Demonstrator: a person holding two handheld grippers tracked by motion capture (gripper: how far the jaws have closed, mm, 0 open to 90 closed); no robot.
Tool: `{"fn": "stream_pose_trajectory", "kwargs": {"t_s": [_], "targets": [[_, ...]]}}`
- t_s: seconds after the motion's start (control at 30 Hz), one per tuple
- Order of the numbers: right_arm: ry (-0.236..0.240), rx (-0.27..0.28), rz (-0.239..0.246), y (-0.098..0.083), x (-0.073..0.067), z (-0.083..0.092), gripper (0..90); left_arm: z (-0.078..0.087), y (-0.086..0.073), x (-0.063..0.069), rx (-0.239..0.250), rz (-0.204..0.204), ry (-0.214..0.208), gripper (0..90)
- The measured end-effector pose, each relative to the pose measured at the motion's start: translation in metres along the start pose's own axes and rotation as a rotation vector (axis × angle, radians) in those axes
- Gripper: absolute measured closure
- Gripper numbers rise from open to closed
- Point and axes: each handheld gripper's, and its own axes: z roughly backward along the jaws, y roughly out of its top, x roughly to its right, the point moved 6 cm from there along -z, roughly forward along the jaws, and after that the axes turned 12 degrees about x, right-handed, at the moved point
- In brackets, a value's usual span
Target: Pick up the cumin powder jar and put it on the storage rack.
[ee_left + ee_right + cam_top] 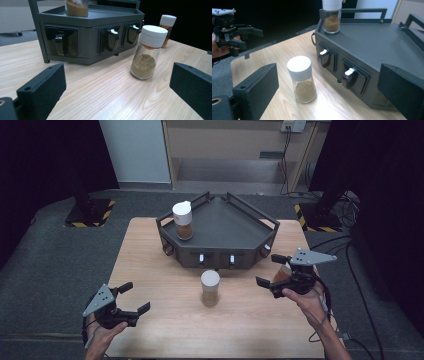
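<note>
left gripper [131, 300] jaws wide, empty | right gripper [272, 270] same | spice jar [210, 288]: white cap, tan powder, upright

Clear glass spice jar [210, 289] with white cap and tan powder at the bottom — upright on the table [150, 270], just before the rack front, capped.

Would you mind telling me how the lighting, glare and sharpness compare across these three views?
High view: dim overall, black corners, soft detail, the middle jar casting a short shadow. Left gripper view: brighter, pale glare on the table, jar sharp, near jaws slightly soft. Right gripper view: evenly lit, the rack clear, background dark.
</note>
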Motion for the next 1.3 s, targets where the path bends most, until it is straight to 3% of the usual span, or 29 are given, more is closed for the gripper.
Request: {"fn": "stream_pose_trajectory", "kwargs": {"t_s": [0.63, 1.3], "targets": [[0.092, -0.035, 0.003, 0.001, -0.006, -0.052, 5.5, -0.001, 0.0, 0.0, -0.004, 0.001, -0.006, 0.0], [0.171, -0.022, -0.04, -0.029, -0.013, -0.104, 6.2, -0.002, 0.001, 0.001, -0.016, -0.003, -0.016, 0.0]]}}
